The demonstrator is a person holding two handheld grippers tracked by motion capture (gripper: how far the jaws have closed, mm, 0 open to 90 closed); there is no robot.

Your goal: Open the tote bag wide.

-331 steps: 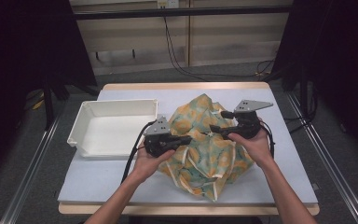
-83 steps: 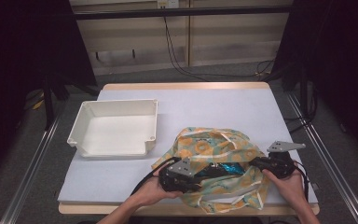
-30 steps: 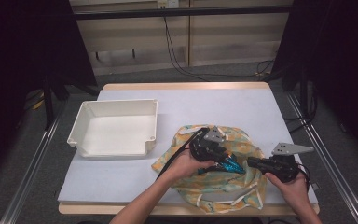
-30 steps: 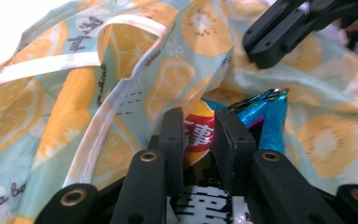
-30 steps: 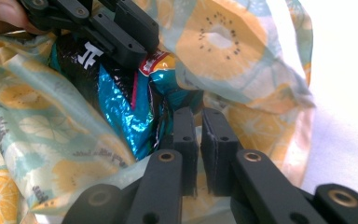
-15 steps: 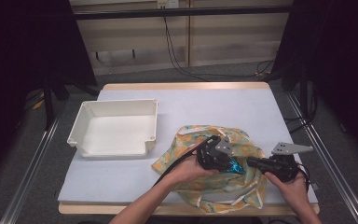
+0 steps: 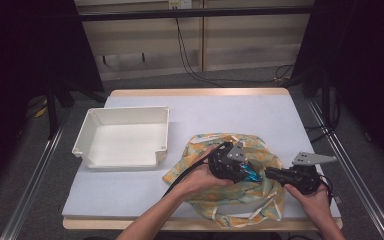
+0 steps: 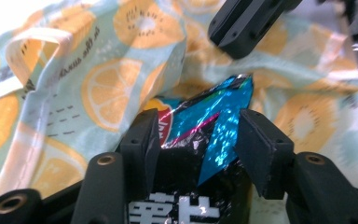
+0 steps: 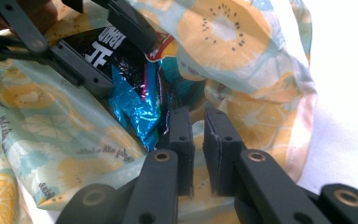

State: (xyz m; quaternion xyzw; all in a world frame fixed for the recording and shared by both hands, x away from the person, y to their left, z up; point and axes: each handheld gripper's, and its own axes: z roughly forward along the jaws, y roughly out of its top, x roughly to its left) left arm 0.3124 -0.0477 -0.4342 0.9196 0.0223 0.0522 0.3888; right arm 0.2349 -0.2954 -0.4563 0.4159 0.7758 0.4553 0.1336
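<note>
A shiny blue and black foil snack packet [image 8: 200, 140] lies in the mouth of a pale green fabric tote bag printed with orange and kiwi slices [image 7: 230, 200], at the near right of the grey worktop [image 7: 230, 115]. The packet carries large white block characters on its black panel, readable in part in the left gripper view at the bottom edge and upside down in the right gripper view; they cannot be read as a full word. A red and yellow logo patch sits beside the blue foil, its name too cut off to read. The bag bears small dark cursive lettering beside the fruit prints and on its cream handle strap [image 8: 23, 51]; the words are too small to make out.

The long axis of the packet runs roughly across the worktop, from the left tongs [image 7: 240, 167] toward the right tongs [image 7: 270, 173], with its crimped blue end pointing at the right tongs.

The left tongs [image 8: 196, 140] have just been opening. Their jaws stand apart with the packet between them; the right pad is clear of the foil.

The right tongs [image 9: 196, 140] have their jaws close together, a narrow gap remaining, clamped on a fold of bag fabric at the opening.

A white rectangular plastic tray [image 7: 125, 150] stands well apart, at the left of the worktop.
</note>
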